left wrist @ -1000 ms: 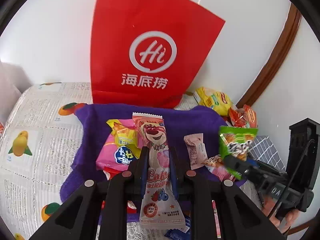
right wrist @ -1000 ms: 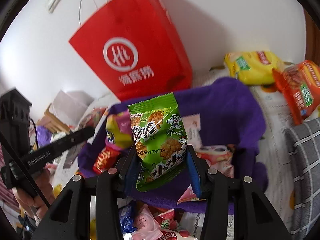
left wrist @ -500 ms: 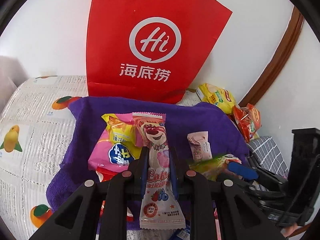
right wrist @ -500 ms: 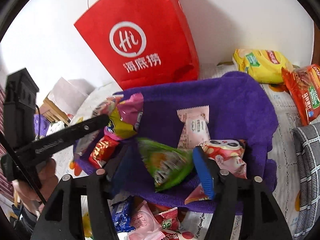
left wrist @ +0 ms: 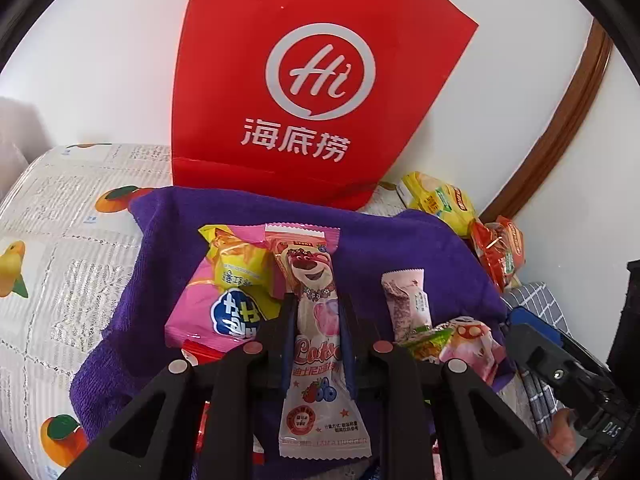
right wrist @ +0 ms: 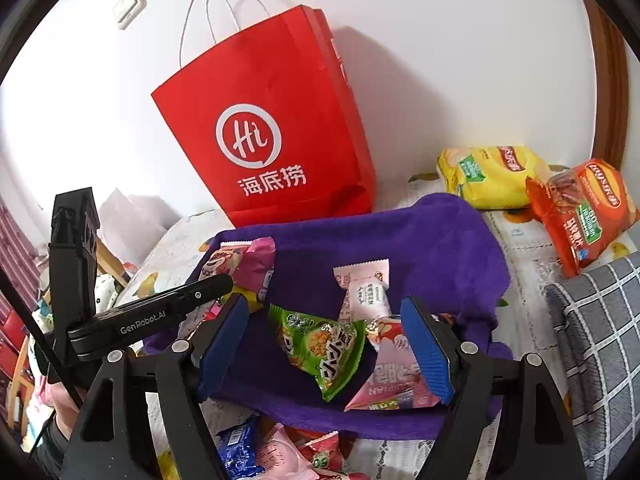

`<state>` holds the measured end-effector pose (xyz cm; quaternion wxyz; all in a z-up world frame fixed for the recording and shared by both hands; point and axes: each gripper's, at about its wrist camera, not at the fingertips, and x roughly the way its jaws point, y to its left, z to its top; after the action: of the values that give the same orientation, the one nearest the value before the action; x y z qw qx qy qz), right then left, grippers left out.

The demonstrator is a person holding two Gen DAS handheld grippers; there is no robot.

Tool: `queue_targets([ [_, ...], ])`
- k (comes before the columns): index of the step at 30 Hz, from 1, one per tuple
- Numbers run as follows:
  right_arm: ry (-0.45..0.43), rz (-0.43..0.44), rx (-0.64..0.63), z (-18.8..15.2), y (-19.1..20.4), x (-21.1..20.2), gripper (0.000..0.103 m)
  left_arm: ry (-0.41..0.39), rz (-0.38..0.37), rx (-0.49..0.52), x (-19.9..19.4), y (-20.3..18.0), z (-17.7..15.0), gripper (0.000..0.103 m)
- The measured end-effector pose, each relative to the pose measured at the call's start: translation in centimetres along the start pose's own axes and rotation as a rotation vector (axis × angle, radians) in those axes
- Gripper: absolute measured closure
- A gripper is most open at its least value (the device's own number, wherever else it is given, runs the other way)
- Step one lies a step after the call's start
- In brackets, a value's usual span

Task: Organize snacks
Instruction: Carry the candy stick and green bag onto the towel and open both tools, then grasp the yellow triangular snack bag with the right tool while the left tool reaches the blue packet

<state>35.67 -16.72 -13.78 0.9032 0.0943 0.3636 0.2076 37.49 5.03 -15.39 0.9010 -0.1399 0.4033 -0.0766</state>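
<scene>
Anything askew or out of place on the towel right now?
Mostly the green crinkled snack packet: it lies tilted on the purple towel, overlapping a pink-and-white packet, between the opening right tool, untouched. Several wrapped snacks also lie off the towel at its near edge.

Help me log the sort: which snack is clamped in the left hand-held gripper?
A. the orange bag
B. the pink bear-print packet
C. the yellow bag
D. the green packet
B: the left hand-held gripper is shut on the pink bear-print packet, which stands upright between its fingers above the purple cloth.
</scene>
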Motion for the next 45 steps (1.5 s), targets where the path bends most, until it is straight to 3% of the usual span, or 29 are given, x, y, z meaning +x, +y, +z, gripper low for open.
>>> queue_targets([
  [5,-0.014,0.028,0.008,0.1,-0.3,-0.8,0.025,0.005,-0.015,-0.03,0.3,0.4,0.1,0.08],
  [9,0.013,0.08,0.005,0.1,0.0,-0.7,0.025,0.014,0.006,-0.052,0.2,0.5,0.4,0.06],
  [19,0.039,0.137,-0.021,-0.4,0.7,-1.3,0.025,0.003,0.007,-0.051,-1.9,-0.4,0.4,0.057],
  [24,0.046,0.144,-0.012,-1.2,0.5,-2.0,0.028,0.028,-0.012,-0.03,-3.9,-0.9,-1.6,0.05],
  [27,0.06,0.147,-0.012,-2.6,0.2,-2.6,0.038,0.037,-0.024,-0.018,-4.9,-0.7,-3.4,0.047],
  [36,0.107,0.154,0.03,-8.4,-1.1,-6.3,0.041,0.108,-0.091,-0.017,-5.0,-0.1,-7.0,0.045],
  [42,0.109,0.194,-0.017,-11.2,1.2,-9.2,0.025,0.106,-0.136,-0.007,-5.5,-0.7,-7.3,0.042],
  [45,0.13,0.152,-0.05,-12.9,2.5,-8.8,0.024,0.09,-0.133,-0.001,-5.9,-0.7,-7.3,0.039],
])
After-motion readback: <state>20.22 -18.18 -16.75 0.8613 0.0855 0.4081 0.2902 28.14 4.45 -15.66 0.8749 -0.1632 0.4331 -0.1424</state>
